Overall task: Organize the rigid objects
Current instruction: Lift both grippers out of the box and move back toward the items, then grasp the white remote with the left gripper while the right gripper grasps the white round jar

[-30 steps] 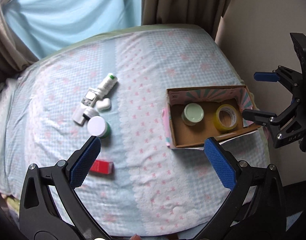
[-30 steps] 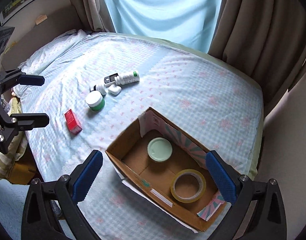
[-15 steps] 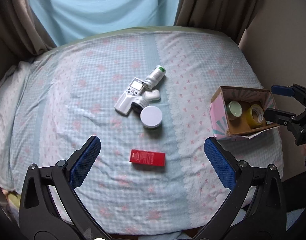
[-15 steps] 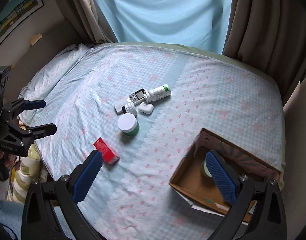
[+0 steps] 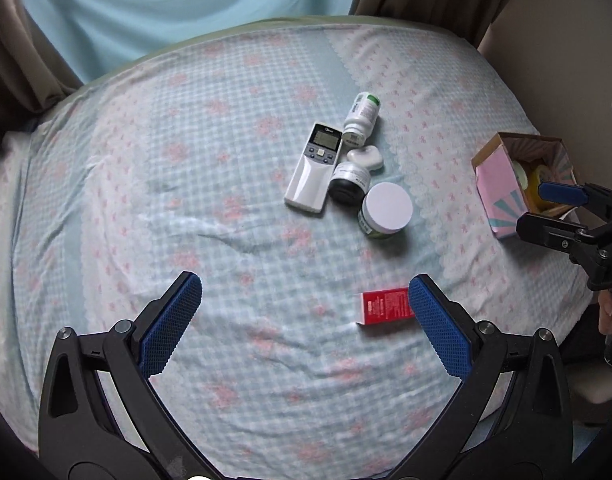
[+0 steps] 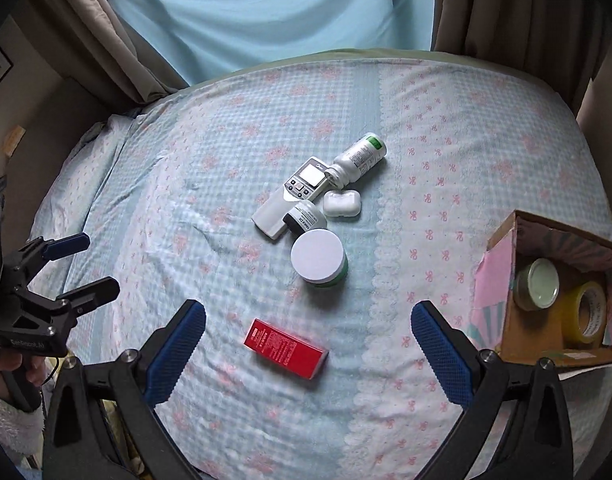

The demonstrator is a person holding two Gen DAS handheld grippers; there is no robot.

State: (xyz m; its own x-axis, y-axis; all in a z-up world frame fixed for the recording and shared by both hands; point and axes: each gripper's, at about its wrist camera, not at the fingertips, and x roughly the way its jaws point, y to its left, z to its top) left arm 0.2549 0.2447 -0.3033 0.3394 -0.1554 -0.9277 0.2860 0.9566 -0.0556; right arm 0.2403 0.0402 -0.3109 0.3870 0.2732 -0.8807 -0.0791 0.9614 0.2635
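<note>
A cluster lies mid-bed: a white remote [image 5: 314, 168] [image 6: 291, 196], a white pill bottle [image 5: 362, 119] [image 6: 358, 160], a white earbud case [image 5: 365, 157] [image 6: 342, 204], a small black-capped jar [image 5: 348, 182] [image 6: 306, 218] and a white-lidded green jar [image 5: 386, 210] [image 6: 318, 258]. A red box [image 5: 384, 307] [image 6: 285, 348] lies nearer. My left gripper [image 5: 303, 320] [image 6: 79, 260] is open and empty, its right finger over the red box's end. My right gripper [image 6: 308, 340] [image 5: 546, 208] is open and empty above the red box. A cardboard box [image 6: 502, 280] [image 5: 496, 184] holds a tape roll [image 6: 586, 312] and a lidded tin [image 6: 540, 284].
The bed [image 5: 145, 200] has a blue and pink patterned sheet. Curtains [image 6: 265, 12] hang behind it. A wall [image 5: 566, 40] runs on the right. A pillow [image 6: 101, 148] lies at the far left corner.
Both grippers have swung left, away from the cardboard box and toward the cluster and red box. The objects on the bed have not moved.
</note>
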